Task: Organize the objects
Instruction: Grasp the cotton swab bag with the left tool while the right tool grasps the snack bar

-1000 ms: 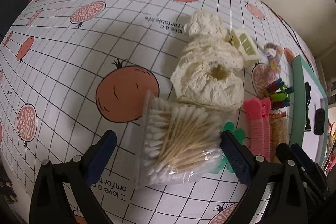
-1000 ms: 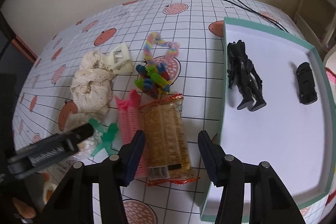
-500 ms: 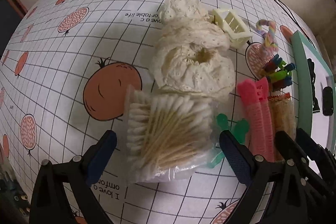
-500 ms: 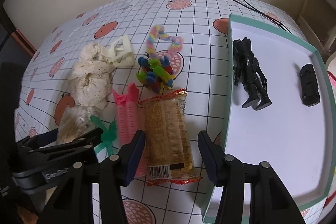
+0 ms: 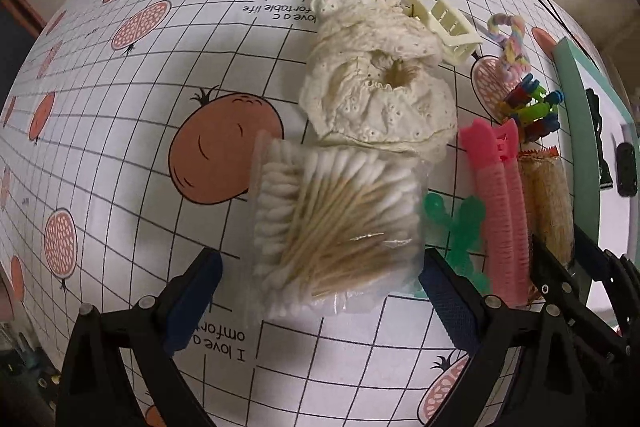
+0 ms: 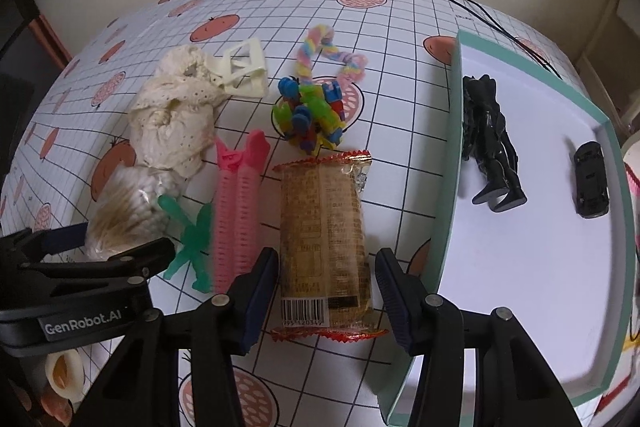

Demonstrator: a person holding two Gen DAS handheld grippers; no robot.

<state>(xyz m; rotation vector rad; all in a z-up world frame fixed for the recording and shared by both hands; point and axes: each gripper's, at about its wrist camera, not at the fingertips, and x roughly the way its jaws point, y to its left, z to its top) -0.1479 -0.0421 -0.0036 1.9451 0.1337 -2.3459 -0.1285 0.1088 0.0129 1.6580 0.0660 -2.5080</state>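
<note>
A clear bag of cotton swabs [image 5: 336, 227] lies between the spread fingers of my open left gripper [image 5: 316, 291]; its near end is level with the fingertips. In the right wrist view the snack packet [image 6: 324, 243] lies lengthwise between the fingers of my open right gripper [image 6: 326, 291], which straddle its barcode end. The cotton swabs [image 6: 120, 211] show there too, with the left gripper [image 6: 104, 251] around them. Beside them lie a cream lace cloth [image 5: 380, 99], pink hair rollers [image 5: 500, 203] and a green toy figure [image 5: 460, 231].
A teal-rimmed white tray [image 6: 448, 187] at the right holds a black figure [image 6: 488, 135] and a black toy car [image 6: 590, 183]. A cream hair claw [image 6: 244, 71], a rainbow pipe-cleaner loop [image 6: 324, 51] and coloured clips [image 6: 308, 119] lie further back on the pomegranate-print tablecloth [image 5: 120, 131].
The left gripper has closed in on the cotton swab bag, so the bag now sits between its fingers. The right gripper has edged forward over the snack packet.
</note>
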